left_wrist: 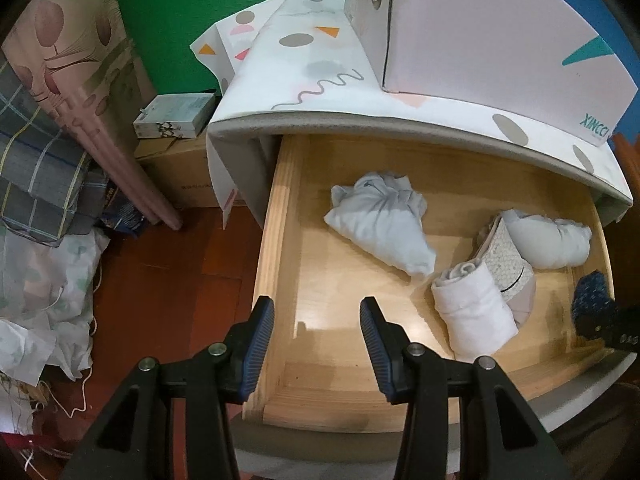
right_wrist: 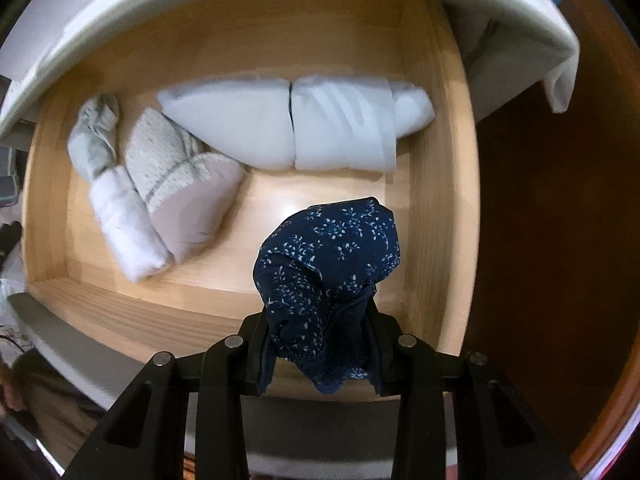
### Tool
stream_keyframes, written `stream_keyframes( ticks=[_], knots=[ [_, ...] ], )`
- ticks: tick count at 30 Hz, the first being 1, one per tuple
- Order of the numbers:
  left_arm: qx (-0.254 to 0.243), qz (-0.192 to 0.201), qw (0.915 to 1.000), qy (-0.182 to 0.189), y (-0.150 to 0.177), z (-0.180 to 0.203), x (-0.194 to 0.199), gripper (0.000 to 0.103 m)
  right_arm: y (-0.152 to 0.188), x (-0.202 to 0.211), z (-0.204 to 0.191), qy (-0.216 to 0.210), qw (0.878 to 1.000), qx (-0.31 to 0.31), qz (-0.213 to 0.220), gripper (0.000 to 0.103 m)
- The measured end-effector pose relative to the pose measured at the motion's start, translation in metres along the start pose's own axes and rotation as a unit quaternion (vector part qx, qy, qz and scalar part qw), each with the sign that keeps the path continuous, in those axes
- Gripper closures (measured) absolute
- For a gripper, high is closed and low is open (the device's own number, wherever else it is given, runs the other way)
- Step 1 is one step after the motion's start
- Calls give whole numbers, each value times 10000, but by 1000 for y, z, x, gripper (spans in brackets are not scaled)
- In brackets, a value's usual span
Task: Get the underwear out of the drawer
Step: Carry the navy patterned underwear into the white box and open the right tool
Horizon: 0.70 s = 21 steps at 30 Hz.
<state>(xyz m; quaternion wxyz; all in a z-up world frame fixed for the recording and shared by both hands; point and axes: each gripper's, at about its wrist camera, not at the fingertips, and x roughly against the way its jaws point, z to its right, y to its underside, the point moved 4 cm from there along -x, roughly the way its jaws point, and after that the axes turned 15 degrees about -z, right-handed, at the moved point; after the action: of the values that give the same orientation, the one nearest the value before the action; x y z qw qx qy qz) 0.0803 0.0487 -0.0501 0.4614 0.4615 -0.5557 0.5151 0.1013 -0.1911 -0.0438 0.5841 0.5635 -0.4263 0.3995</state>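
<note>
Left wrist view: the left gripper (left_wrist: 317, 344) hangs over the near left corner of the open wooden drawer (left_wrist: 276, 216), jaws apart with nothing between them, one finger outside the side wall, the other over bare drawer floor. It looks parked there, out of the other hand's way. Inside lie pale rolled garments: a crumpled light-blue bundle (left_wrist: 380, 224) mid-drawer, a white roll (left_wrist: 476, 316) nearer the front, a dotted piece (left_wrist: 504, 260) against it. At the far right edge, a scrap of navy underwear (left_wrist: 592, 296) shows above the drawer.

Right wrist view: looking straight down, the right gripper (right_wrist: 320, 352) has its jaws clamped on the navy floral underwear, which bunches up between the pads and bulges beyond them. The pinch sits on the lace-edged hem, so the rest hangs free. The garment appears clear of the drawer floor, above the front right corner. A long white folded bundle (right_wrist: 296, 128) lies along the back. Judging by that, the lift-out is under way, not finished.
</note>
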Motion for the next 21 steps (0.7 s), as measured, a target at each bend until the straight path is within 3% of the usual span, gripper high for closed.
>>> stream_keyframes(
  ticks=[8,15,21],
  knots=[
    [179,-31,9995,268,0,-9,-1,57,6,74,-2,-1,9987,111,493,70],
    [231,-34,9994,265,0,-10,-1,57,10,172,-3,30,9932,275,1131,70],
    [237,-46,9994,241,0,-10,-2,57,-9,249,-11,147,9857,322,1650,70]
  ],
)
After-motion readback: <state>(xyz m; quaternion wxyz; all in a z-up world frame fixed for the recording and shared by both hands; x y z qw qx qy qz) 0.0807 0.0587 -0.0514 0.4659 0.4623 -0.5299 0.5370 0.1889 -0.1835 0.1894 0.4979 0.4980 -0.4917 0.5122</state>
